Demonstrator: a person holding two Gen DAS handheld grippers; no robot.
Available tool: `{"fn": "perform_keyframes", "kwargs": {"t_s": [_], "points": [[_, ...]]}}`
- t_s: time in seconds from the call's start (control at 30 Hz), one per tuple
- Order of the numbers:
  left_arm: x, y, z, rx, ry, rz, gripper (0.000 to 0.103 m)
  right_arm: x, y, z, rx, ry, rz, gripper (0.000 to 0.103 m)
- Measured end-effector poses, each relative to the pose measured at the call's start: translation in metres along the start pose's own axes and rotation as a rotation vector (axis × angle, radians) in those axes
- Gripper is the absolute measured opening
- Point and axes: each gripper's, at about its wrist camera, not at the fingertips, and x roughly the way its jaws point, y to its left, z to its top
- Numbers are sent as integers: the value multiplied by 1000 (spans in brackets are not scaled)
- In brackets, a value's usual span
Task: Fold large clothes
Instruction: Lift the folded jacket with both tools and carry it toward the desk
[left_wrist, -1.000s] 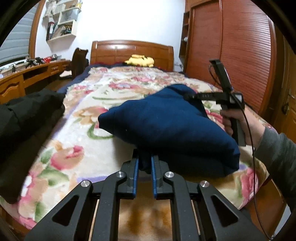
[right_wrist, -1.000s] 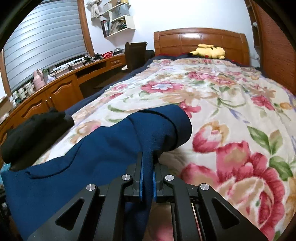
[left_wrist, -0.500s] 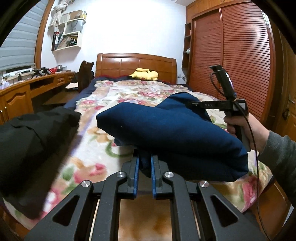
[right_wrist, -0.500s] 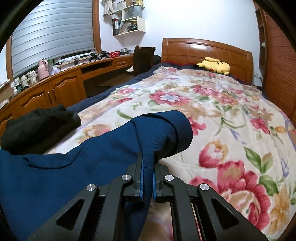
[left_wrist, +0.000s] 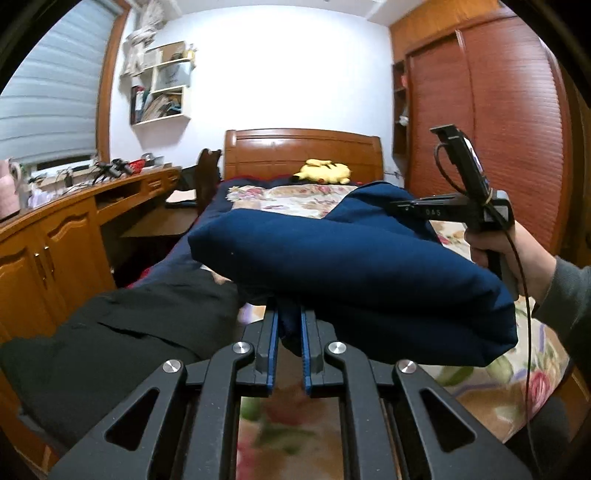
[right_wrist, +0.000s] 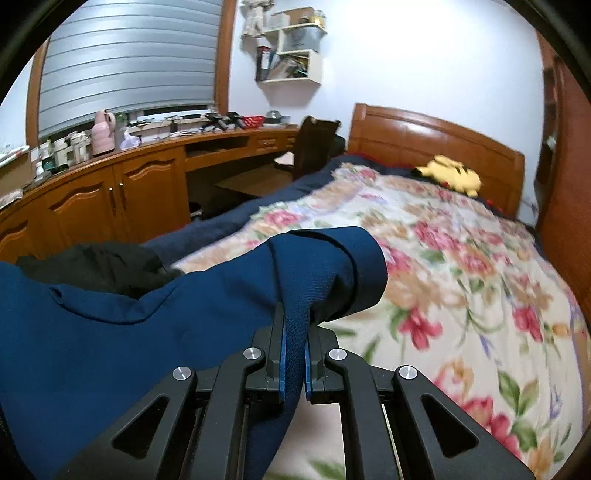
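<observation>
The folded navy garment (left_wrist: 351, 266) hangs above the floral bed (right_wrist: 480, 277), clamped at opposite edges by the left gripper (left_wrist: 289, 332) and right gripper (right_wrist: 294, 339), fingers closed on cloth. It hides part of a black garment (left_wrist: 110, 332); its underside is unseen.

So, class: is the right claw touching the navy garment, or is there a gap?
Touching. The right wrist view shows the right claw shut on a pinched fold of the navy garment, with cloth pressed between both blue pads.
</observation>
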Motion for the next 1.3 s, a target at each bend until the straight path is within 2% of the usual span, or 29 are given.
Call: {"fn": "perform_keyframes", "kwargs": {"t_s": [0.17, 0.33, 0.47, 0.57, 0.63, 0.7, 0.73, 0.77, 0.83, 0.9, 0.93, 1.0, 1.03, 1.07, 1.1, 1.17, 1.23, 1.3], "points": [[-14, 50, 21, -15, -33, 106, 11, 17, 48, 48, -69, -51, 28, 6], [-34, 96, 45, 15, -71, 265, 11, 27, 95, 90, -112, -116, 68, 6], [-46, 135, 42, -4, -77, 364, 11, 39, 128, 102, -108, -150, 117, 6], [-45, 169, 18, -36, -25, 417, 11, 60, 152, 93, -94, -143, 179, 6], [-38, 187, -7, -62, 46, 453, 11, 82, 164, 75, -102, -102, 224, 8], [-25, 203, -31, -120, 127, 482, 12, 108, 179, 48, -128, -18, 261, 10], [-25, 206, -38, -139, 134, 488, 12, 119, 190, 33, -166, 33, 263, 10], [-27, 209, -45, -165, 127, 488, 13, 128, 202, 17, -221, 62, 226, 12], [-34, 206, -52, -195, 112, 487, 18, 134, 209, -1, -274, 57, 185, 18], [-43, 199, -54, -184, 100, 502, 26, 137, 200, -4, -246, 63, 192, 24], [-47, 195, -53, -174, 95, 503, 29, 136, 193, -4, -223, 75, 205, 24], [-57, 188, -48, -166, 67, 496, 45, 131, 188, 3, -191, 74, 225, 25], [-64, 184, -42, -160, 45, 495, 47, 126, 184, 3, -186, 62, 227, 25], [-68, 182, -38, -155, 34, 497, 57, 117, 185, 4, -184, 49, 231, 26], [-72, 178, -33, -146, 15, 496, 73, 110, 183, 5, -179, 38, 240, 27], [-77, 173, -22, -139, -21, 479, 88, 96, 192, 7, -168, 20, 265, 28], [-75, 167, -13, -136, -33, 455, 89, 80, 192, 0, -164, 5, 294, 32], [-67, 164, -4, -135, -21, 436, 89, 65, 187, -12, -165, -8, 320, 42]]}}
